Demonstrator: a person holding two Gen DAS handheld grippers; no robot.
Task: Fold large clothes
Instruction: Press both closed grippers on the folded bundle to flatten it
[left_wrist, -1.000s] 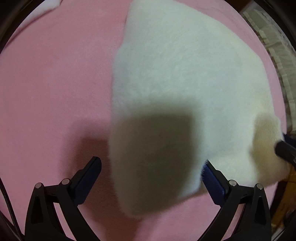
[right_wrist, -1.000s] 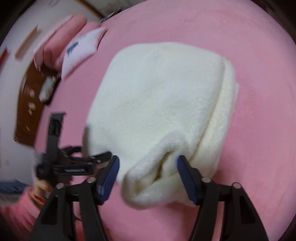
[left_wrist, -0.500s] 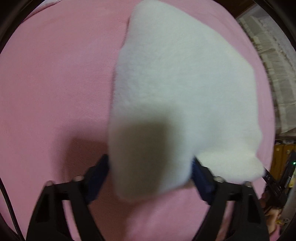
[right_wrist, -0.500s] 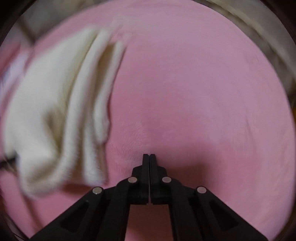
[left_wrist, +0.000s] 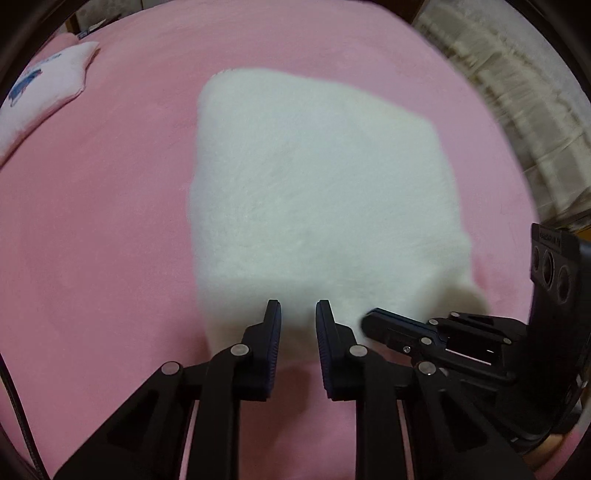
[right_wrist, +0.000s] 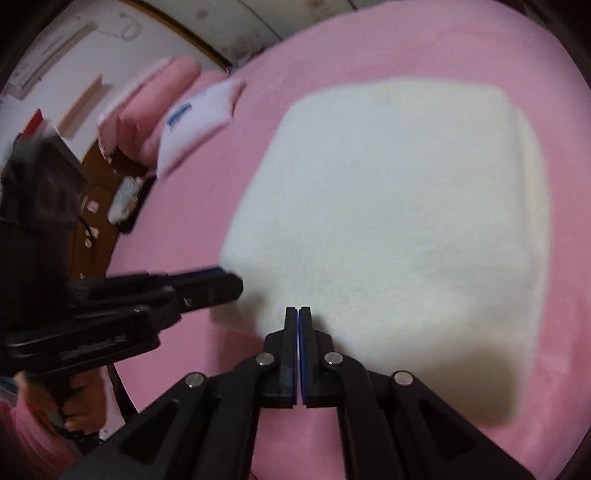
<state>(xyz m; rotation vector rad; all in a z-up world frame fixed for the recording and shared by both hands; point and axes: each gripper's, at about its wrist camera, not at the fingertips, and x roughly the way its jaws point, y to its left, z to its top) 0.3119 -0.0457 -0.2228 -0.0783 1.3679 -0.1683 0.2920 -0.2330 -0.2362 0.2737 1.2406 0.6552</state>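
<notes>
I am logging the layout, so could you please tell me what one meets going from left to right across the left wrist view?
White pillow → pink bedspread → white fleece garment → right gripper, at the garment's lower right corner.

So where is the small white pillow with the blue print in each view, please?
Left wrist view: the small white pillow with the blue print lies at the upper left edge, on the pink bed cover.
Right wrist view: the same pillow is at the upper left of centre, beside the pink rolled bedding.
Shared landmark: the folded white fleece garment, right of the pillow in both.
</notes>
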